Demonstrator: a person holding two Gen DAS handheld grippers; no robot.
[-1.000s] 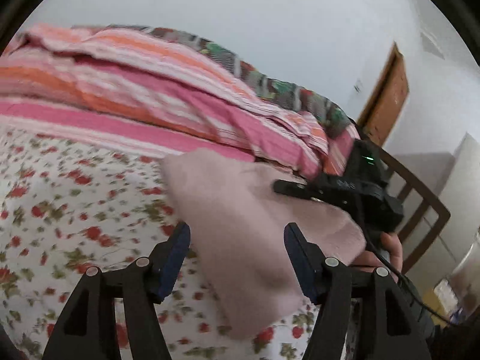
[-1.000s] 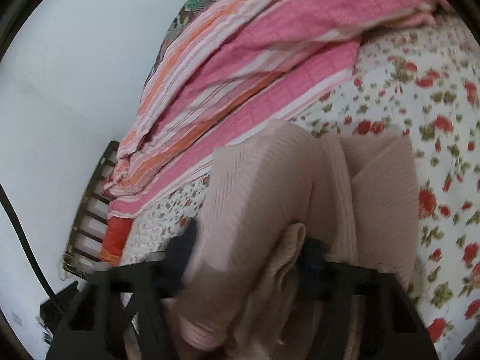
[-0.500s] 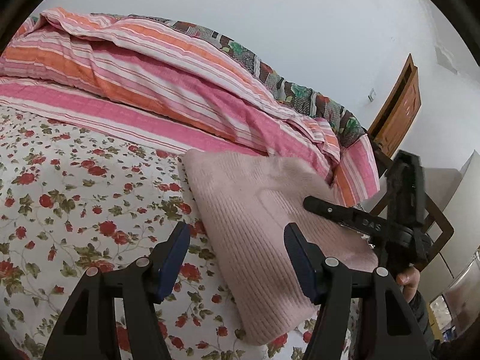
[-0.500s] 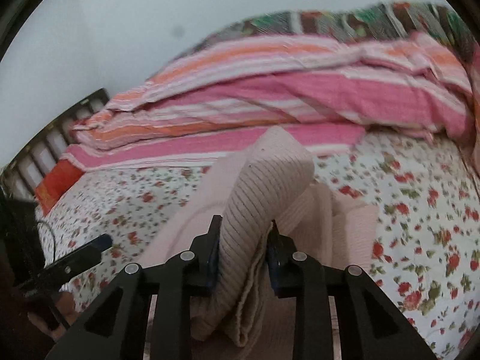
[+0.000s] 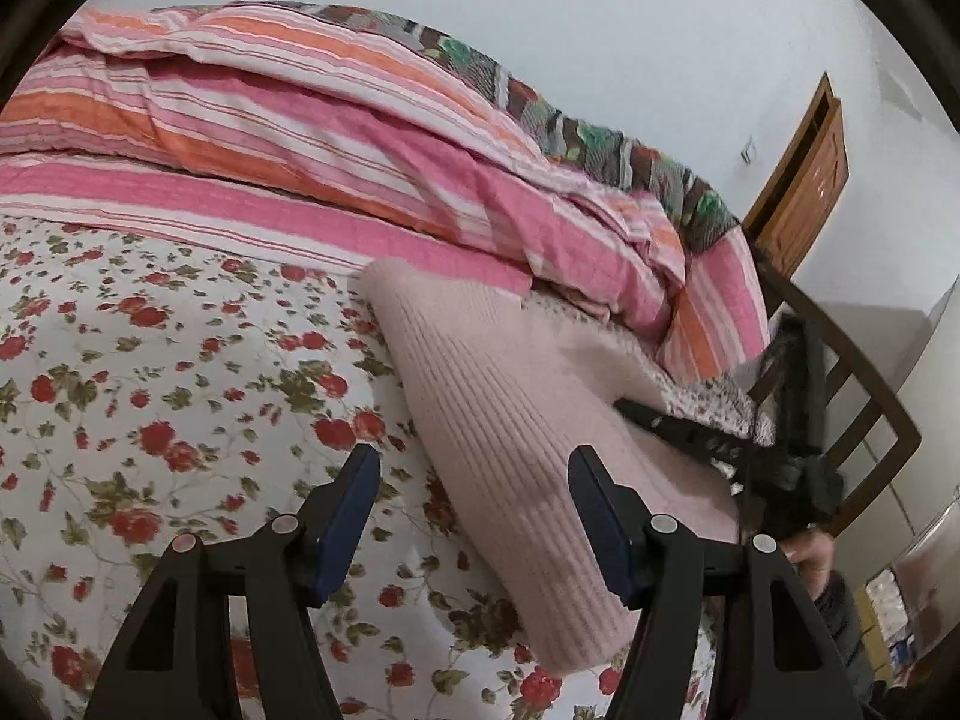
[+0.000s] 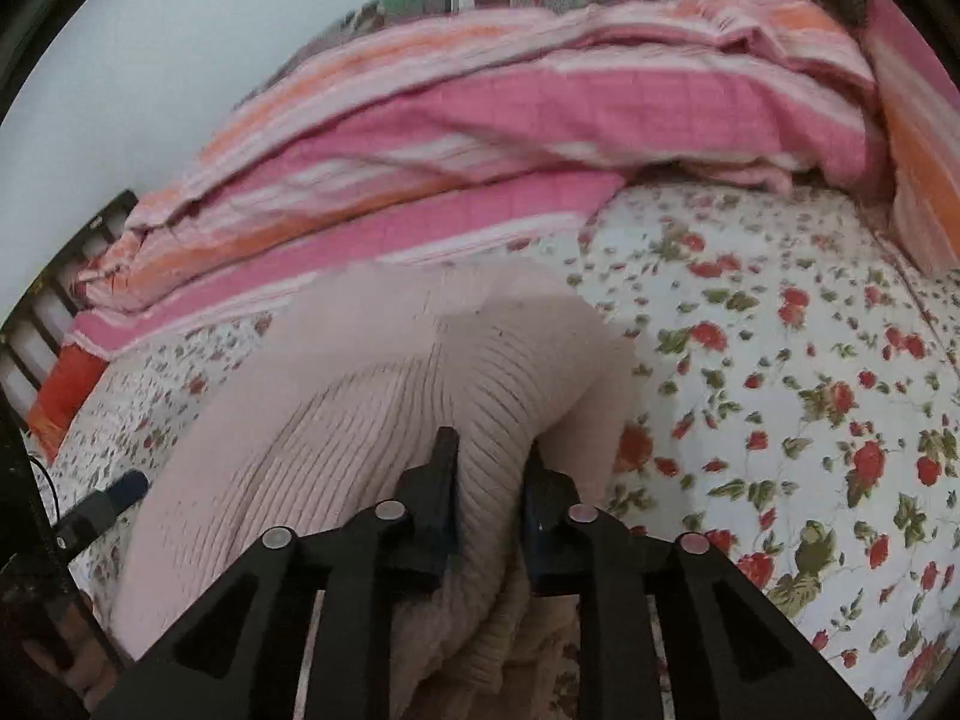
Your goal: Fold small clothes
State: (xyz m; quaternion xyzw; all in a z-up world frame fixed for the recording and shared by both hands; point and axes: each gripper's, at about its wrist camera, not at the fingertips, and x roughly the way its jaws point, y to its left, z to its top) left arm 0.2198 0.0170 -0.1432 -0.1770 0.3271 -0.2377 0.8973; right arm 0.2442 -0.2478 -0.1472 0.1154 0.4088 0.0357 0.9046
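Now the right hand-held gripper (image 6: pixel 487 468) clenches a bunched fold of the pink ribbed sweater (image 5: pixel 510 420), which lies on the flowered bed (image 5: pixel 150 390). Beside it, the left hand-held gripper (image 5: pixel 474 480) hangs released, pinching nothing.

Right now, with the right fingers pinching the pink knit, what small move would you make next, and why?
Probably carry the right gripper across and lay its pinched fold flat over the knit: that fold is bunched and raised off the bed, while the left gripper is open and idle.
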